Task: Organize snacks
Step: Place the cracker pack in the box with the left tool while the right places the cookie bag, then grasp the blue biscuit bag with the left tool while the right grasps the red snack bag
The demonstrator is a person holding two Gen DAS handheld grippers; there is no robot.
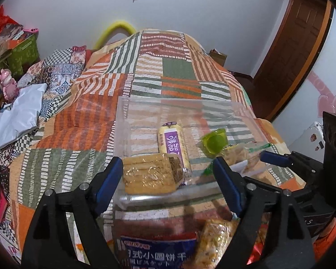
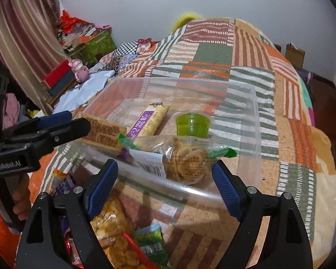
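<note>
Loose snack packets lie nearest us on the bed. Our left hand-held gripper spans a wrapped cracker pack, fingers wide, contact unclear. Our right hand-held gripper gapes around a biscuit bag at the clear bin.

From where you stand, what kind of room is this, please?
Probably a bedroom: a bed under an orange-and-green striped patchwork quilt, a brown wooden door, and a pink curtain.

Left gripper at lower centre of left wrist view, blue-padded fingers spread wide. Right gripper at lower centre of right wrist view, fingers likewise spread apart.
</note>
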